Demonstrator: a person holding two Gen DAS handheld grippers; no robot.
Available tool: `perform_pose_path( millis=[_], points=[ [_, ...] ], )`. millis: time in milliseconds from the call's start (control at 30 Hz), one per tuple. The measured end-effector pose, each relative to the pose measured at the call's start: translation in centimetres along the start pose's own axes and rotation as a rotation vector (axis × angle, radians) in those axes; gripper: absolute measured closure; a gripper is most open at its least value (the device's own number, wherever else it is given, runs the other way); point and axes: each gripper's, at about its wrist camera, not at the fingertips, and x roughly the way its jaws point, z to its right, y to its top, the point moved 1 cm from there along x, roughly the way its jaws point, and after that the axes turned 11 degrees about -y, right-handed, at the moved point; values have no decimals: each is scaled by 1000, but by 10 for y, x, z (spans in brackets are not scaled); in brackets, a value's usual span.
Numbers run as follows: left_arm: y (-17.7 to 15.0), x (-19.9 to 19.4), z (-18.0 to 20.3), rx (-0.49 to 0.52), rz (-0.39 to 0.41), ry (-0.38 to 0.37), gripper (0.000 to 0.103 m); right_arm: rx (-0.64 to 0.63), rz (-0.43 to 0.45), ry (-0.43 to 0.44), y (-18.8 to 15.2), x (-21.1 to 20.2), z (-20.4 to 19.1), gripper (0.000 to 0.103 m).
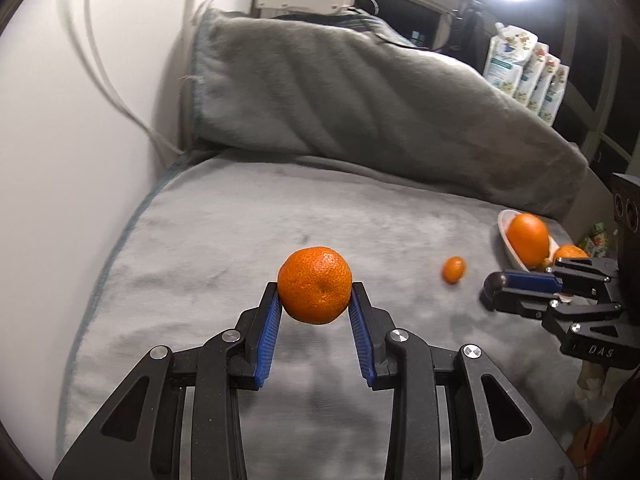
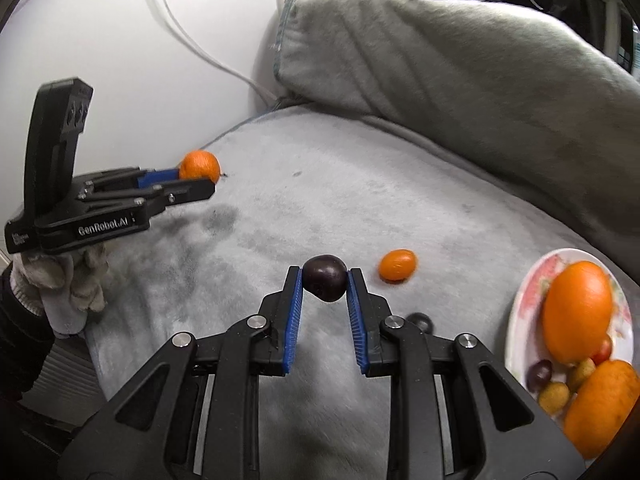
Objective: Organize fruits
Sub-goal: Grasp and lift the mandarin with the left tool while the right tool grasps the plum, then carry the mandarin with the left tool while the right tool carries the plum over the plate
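My left gripper [image 1: 315, 292] is shut on a mandarin [image 1: 315, 285] and holds it above the grey blanket; it also shows in the right wrist view [image 2: 199, 178], with the mandarin [image 2: 199, 165] at its tips. My right gripper [image 2: 324, 278] is shut on a dark plum [image 2: 324, 277]; in the left wrist view it [image 1: 493, 286] enters from the right. A small kumquat [image 2: 397, 265] lies on the blanket just right of the plum, also seen in the left wrist view [image 1: 454, 269]. A floral plate [image 2: 524, 300] at the right holds oranges [image 2: 577, 317] and several small fruits.
A grey blanket [image 2: 360, 200] covers the surface, with a big grey cushion [image 2: 460, 60] behind. A small dark fruit [image 2: 421, 321] lies beside my right finger. White cables [image 1: 100, 60] hang on the left wall. Pouches [image 1: 520, 68] stand at the far right.
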Motion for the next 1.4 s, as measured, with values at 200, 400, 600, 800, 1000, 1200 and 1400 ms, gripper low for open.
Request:
perform_pose_path(
  millis=[200,400,600,800,1000,1200,1400],
  points=[
    [5,6,32,38,3,-56,71,61,41,-37,-8,-31,30,80],
    [8,17,67,72,-7,-128,71,114,72,-87,-17,-56,61,80],
    [7,31,103,104,-29,-194,71,183,93,-158,-28,-77,98,80],
    [6,45,136,140,-54,-254,71,234,101,-202,-36,-89,130,80],
    [4,58,163,165,-80,-302,71,278,105,-226,-41,-94,157,80],
    [4,68,183,185,-96,-329,71,305,94,-235,-45,-91,176,80],
    [5,79,199,207,-116,-341,71,346,76,-219,-46,-81,198,80]
  ],
)
